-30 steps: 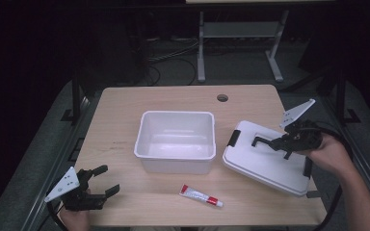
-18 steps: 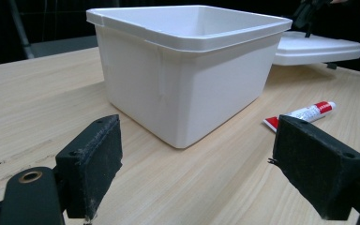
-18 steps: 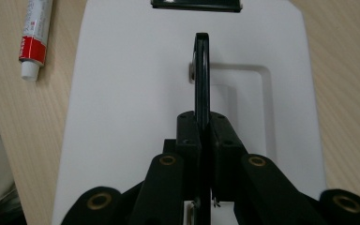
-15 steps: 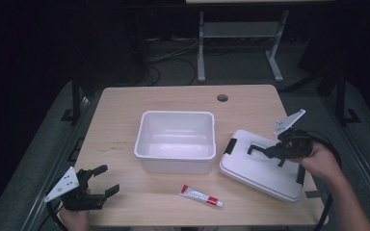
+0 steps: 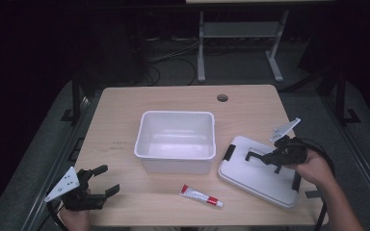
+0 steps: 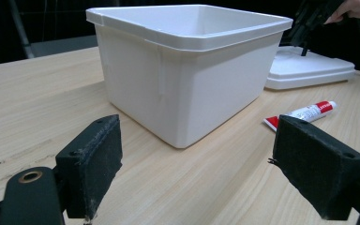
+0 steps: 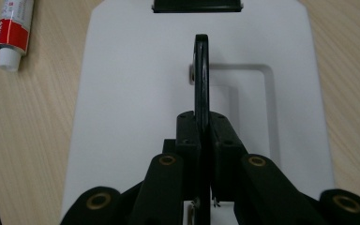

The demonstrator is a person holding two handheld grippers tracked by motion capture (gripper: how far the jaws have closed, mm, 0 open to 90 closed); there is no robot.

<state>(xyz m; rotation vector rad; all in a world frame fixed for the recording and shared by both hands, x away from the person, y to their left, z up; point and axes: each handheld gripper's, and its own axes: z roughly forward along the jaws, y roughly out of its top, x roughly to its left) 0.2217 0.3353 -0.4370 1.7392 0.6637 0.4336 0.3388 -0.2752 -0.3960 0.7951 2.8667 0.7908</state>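
A white lid lies on the table's right side, to the right of an open white bin. My right gripper is shut on the lid's black handle, which stands on edge between the pads. In the left gripper view the lid looks flat on the wood behind the bin. A red and white toothpaste tube lies in front of the bin. My left gripper rests at the front left corner, open, nothing between its pads.
The wooden table has a round cable hole near its far edge. The tube lies just off the lid's near-left corner. Dark floor, cables and a metal stand lie beyond the table.
The right gripper has come down and toward the front with the lid, which hung tilted a second ago and now sits low on the table. The left gripper stayed put.
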